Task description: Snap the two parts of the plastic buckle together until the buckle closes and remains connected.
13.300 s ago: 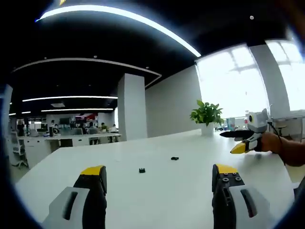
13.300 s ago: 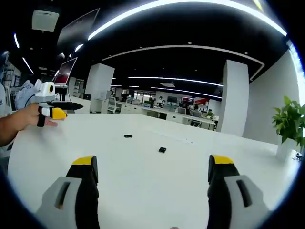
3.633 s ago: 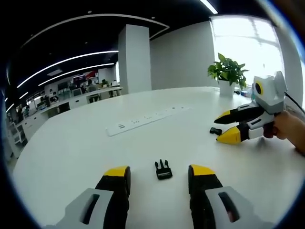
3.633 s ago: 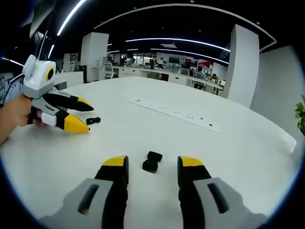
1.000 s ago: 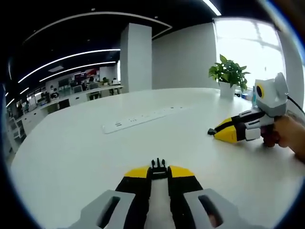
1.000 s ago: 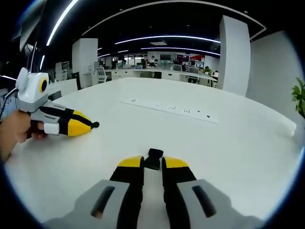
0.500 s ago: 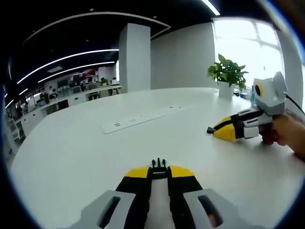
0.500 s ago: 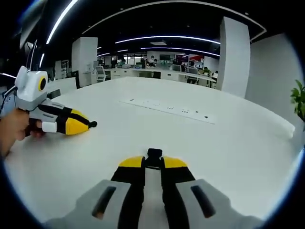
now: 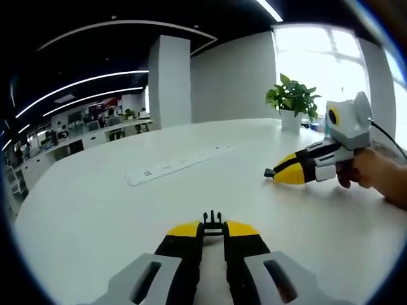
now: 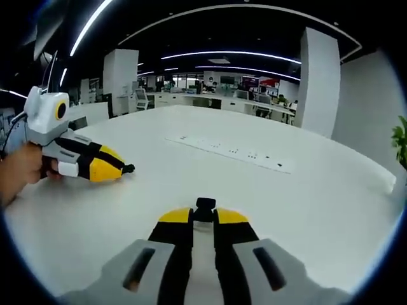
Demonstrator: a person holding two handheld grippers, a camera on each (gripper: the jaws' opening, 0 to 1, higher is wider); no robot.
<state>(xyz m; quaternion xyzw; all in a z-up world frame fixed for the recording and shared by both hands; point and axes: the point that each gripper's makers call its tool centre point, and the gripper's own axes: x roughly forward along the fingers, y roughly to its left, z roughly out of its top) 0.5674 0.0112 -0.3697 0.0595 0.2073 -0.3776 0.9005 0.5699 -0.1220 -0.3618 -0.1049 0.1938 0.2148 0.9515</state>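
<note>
Both halves of the buckle are off the white table [image 9: 95, 210] now, one in each hand-held gripper, but they are well apart and nothing is joined.

In the left gripper view, the left hand-held gripper [image 9: 213, 230] has its yellow-tipped jaws pressed in on the pronged buckle half [image 9: 212, 222], whose prongs stick out past the tips. Across the table in the same view, the right hand-held gripper [image 9: 275, 173] is held by a hand [image 9: 375, 181], its jaws together on a small dark piece at the very tip.

In the right gripper view, that right hand-held gripper grips the socket buckle half [image 10: 205, 207], a small black block poking forward. The left hand-held gripper comes in from the left there, pointing inward.

A white power strip [image 10: 232, 152] lies further back on the table, and a potted plant [image 9: 291, 105] stands near the window.

So the pickups look done. What remains, I judge, is bringing the two tips together, lining prongs up with socket, and pushing until they click.
</note>
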